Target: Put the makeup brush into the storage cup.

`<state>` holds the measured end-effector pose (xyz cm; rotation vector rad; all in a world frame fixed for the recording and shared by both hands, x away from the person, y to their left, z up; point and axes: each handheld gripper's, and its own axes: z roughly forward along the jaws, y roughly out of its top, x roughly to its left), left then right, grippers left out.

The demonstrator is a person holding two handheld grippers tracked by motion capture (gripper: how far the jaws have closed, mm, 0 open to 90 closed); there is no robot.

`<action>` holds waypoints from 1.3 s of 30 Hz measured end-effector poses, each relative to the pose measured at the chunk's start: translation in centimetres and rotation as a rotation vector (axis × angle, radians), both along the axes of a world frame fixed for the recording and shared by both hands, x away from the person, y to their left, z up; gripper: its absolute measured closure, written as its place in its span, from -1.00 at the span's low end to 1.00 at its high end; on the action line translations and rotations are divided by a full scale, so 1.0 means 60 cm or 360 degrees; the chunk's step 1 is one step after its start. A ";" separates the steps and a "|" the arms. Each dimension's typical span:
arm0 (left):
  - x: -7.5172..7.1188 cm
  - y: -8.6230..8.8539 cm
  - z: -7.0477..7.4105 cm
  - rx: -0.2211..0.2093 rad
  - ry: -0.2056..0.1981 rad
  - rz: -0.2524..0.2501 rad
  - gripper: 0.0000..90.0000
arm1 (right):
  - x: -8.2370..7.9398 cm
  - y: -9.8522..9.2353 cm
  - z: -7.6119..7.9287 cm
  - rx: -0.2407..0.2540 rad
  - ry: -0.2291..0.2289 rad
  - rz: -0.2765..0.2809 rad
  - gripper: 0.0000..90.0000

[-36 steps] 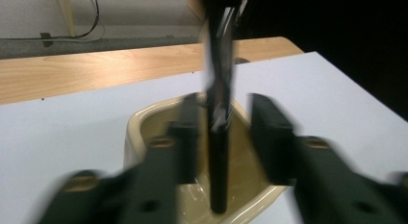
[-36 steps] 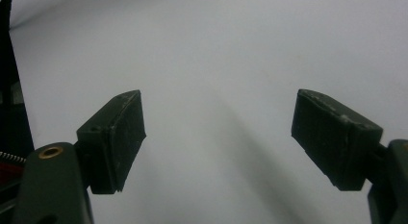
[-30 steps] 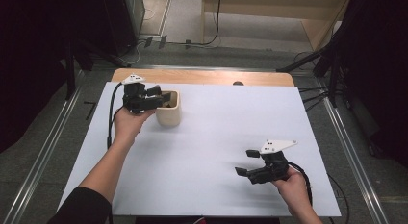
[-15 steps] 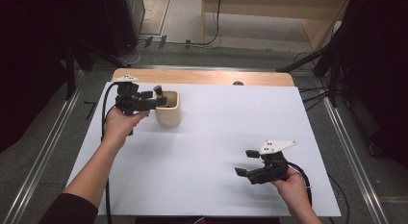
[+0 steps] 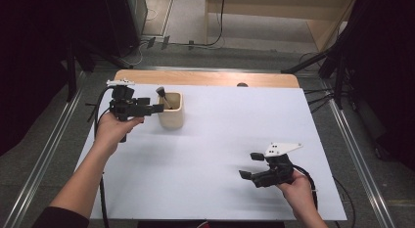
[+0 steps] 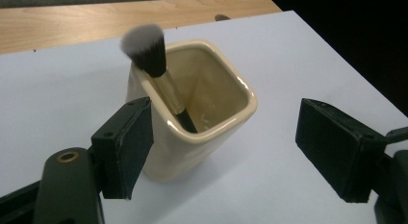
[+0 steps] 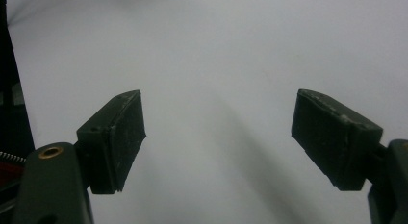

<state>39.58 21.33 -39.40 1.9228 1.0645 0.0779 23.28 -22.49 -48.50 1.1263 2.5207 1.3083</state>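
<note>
My left gripper [image 6: 223, 152], jaws just opened wide and empty, faces the cup [image 6: 192, 113] near the table's far-left corner; brush [image 6: 159, 75] leans inside.

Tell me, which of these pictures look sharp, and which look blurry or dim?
High view: evenly lit table, dark surroundings. Left gripper view: cup sharp, the brush tip slightly soft. Right gripper view: dim and hazy, with faint shadows on the sheet beyond the right gripper.
</note>
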 end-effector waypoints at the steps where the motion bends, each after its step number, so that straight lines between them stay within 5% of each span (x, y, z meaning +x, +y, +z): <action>1: -0.001 0.002 -0.001 0.0008 0.0013 0.0001 -0.52 | 0.000 0.000 0.000 -0.0001 0.0000 -0.0001 -0.54; 14: -0.021 0.029 -0.023 0.0037 0.0095 -0.0053 -0.52 | 0.000 0.000 -0.001 -0.0002 0.0002 -0.0001 -0.54; 20: -0.036 0.034 -0.032 0.0027 0.0084 -0.0102 -0.53 | 0.001 0.001 -0.001 0.0001 0.0000 0.0005 -0.54; 27: -0.054 0.031 -0.047 0.0092 0.0077 -0.0175 -0.60 | 0.002 -0.001 -0.001 0.0003 0.0006 0.0003 -0.54; 39: -0.081 0.019 -0.066 0.0118 0.0063 -0.0184 -0.59 | 0.002 -0.002 -0.001 0.0003 0.0011 0.0003 -0.54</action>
